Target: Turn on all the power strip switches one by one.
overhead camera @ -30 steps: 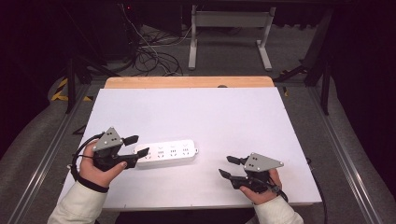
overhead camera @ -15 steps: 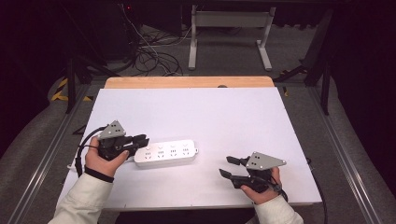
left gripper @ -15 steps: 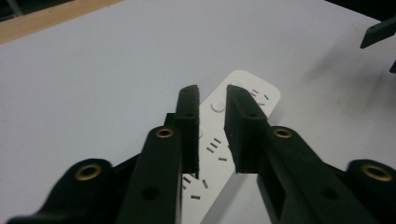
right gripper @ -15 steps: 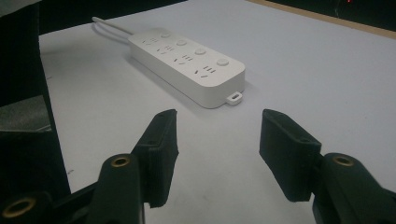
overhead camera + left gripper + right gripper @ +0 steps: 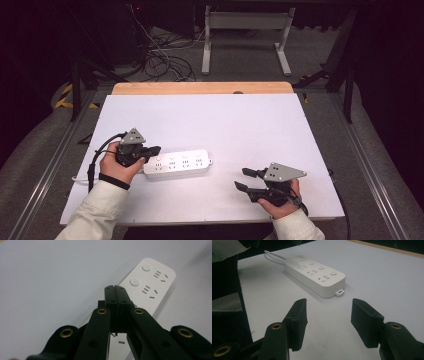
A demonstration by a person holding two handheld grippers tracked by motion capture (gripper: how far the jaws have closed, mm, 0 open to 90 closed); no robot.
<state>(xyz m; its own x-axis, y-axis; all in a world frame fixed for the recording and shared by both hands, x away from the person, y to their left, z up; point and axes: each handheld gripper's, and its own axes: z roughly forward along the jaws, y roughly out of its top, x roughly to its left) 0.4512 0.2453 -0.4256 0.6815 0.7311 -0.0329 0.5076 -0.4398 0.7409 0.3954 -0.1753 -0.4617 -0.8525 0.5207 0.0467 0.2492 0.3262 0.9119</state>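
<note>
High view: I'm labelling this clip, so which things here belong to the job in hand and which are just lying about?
In the job:
- white power strip
- left tongs, shut, tips over the strip's left end
- right tongs, open, apart from the strip

Lying about:
- tangled cables on the floor beyond the table
- grey metal stand behind them

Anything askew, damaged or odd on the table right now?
Nothing stands out. The white power strip lies flat on the table, casing intact. The left hand-held gripper, jaws just closed with nothing between them, sits over its near end. The right hand-held gripper is open, apart from it.
</note>
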